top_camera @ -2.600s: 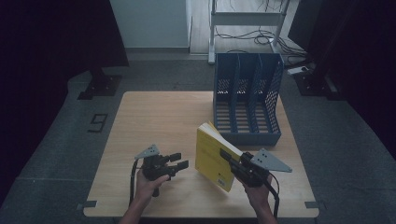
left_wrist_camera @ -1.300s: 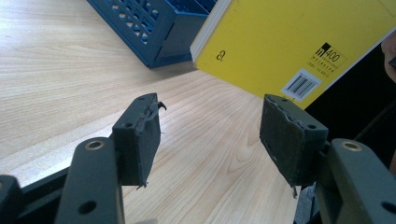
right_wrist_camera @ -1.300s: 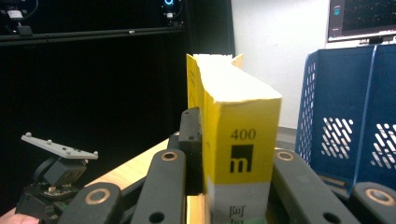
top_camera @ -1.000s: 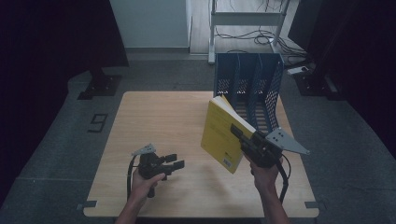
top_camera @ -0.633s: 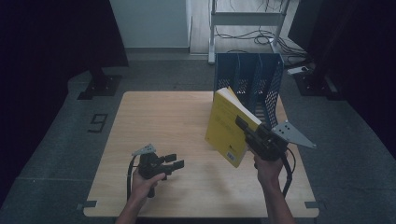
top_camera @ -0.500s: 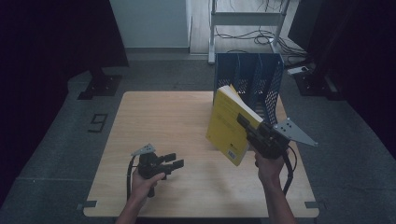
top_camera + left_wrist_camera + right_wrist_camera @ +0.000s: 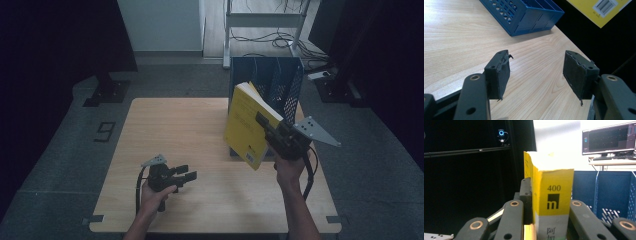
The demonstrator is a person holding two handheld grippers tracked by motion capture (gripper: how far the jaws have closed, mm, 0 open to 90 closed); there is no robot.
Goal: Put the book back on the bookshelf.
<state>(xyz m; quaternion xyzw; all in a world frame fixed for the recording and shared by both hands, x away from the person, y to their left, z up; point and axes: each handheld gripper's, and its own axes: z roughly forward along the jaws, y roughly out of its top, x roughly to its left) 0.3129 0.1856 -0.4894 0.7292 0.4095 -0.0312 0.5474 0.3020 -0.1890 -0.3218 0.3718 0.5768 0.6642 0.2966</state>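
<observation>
Yellow book (image 7: 246, 122) is up off the surface (image 7: 170, 135), clamped in the right tool (image 7: 270, 131) by its spine end. In the right gripper view the two black jaws squeeze the spine on either side, so a firm grasp, no slack visible. Book's long axis runs tilted, top corner leaning up and away toward the blue file rack (image 7: 280, 82), bottom barcode corner hanging down toward the person. Rack sits at the far right of the surface, directly behind the book, w/ its slots open upward. So the thing that matters: book lies just in front of and partly above the rack's near wall, and looks like it has to go upright and drop into a slot, prob. the nearer left one, though I can't tell which for sure. Right hand is clearly the closer one. Left tool (image 7: 186, 175) rests low near the front left, jaws apart w/ nothing between them, well apart from the book & rack.
</observation>
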